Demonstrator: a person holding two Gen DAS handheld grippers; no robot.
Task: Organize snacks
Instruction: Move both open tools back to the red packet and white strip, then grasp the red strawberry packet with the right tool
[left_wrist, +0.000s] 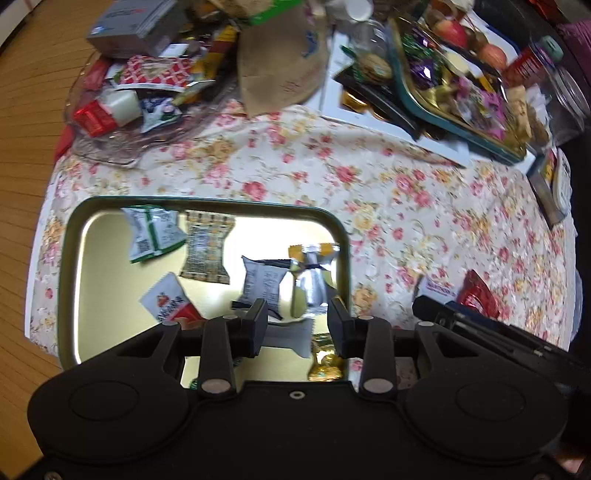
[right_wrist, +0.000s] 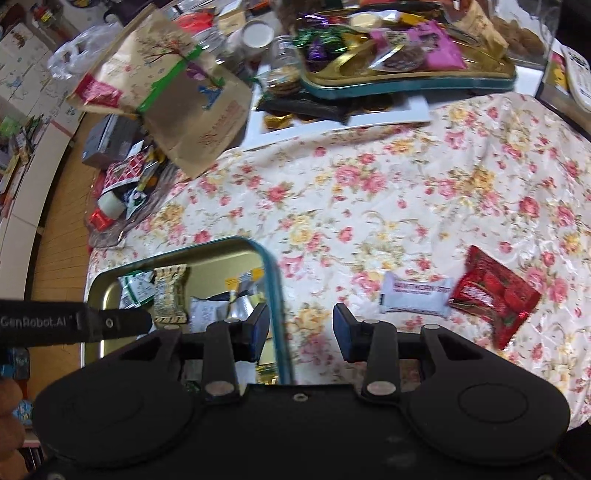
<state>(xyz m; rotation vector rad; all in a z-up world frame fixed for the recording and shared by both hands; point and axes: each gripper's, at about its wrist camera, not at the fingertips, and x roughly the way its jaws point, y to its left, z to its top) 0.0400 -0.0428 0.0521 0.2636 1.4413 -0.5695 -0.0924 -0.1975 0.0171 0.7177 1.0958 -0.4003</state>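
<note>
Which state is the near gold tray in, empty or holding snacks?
Holding snacks: the gold tray has several wrapped packets lying inside it, including a green-and-white packet.

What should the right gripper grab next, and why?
Probably the white snack bar. It and the red packet lie loose on the flowered cloth, outside the gold tray. The right gripper is open and empty, and the bar lies nearest its fingers.

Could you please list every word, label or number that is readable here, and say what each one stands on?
"GenRobot.AI": on the black body of the left gripper, seen in the right wrist view.
"HAWTHORN" (roughly, blurred): on the white snack bar lying on the floral tablecloth.
Too blurred to read: print on the red packet, the brown paper bag, the grey box and the packets in the gold tray.
</note>
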